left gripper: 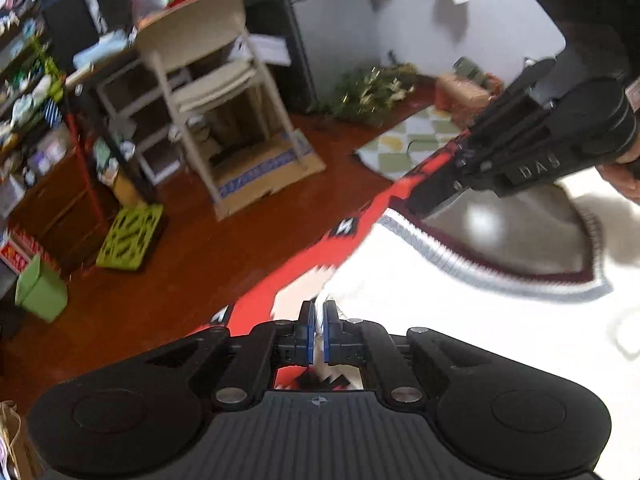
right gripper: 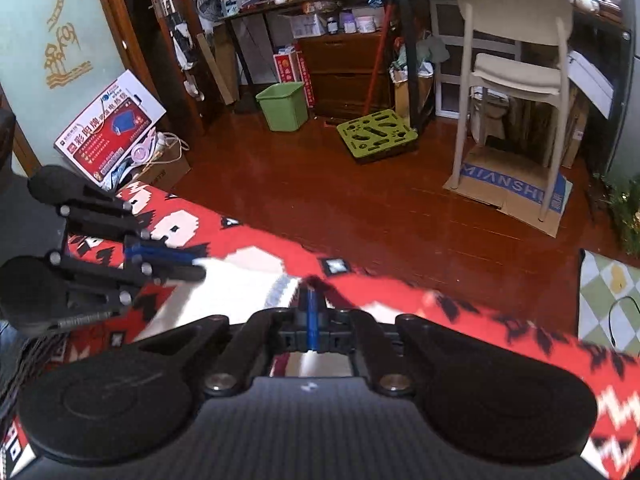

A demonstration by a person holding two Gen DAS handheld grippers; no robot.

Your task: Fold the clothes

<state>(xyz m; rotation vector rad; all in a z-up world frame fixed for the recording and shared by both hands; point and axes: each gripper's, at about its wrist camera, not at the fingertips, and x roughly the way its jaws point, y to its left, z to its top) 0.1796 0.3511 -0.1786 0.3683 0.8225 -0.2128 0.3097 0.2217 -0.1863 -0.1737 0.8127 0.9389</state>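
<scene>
A white knit sweater [left gripper: 460, 320] with a maroon and grey striped V-neck [left gripper: 440, 254] lies on a red, black and white patterned blanket [left gripper: 256, 300]. My left gripper [left gripper: 319, 316] is shut, with a fold of the sweater's white edge pinched between its blue pads. My right gripper [left gripper: 424, 204] comes in from the upper right and is closed at the neckline's left end. In the right wrist view my right gripper [right gripper: 310, 296] is shut on the striped collar edge [right gripper: 280, 292]. The left gripper [right gripper: 200, 270] sits to its left over the sweater [right gripper: 240, 276].
The blanket [right gripper: 460, 308] ends at a red-brown wooden floor [right gripper: 360, 200]. Beyond stand a beige chair [right gripper: 516, 68] on flattened cardboard [right gripper: 512, 188], a green bin [right gripper: 282, 106], a green perforated tray [right gripper: 376, 134], cluttered shelves [right gripper: 340, 12] and a checked mat [right gripper: 608, 300].
</scene>
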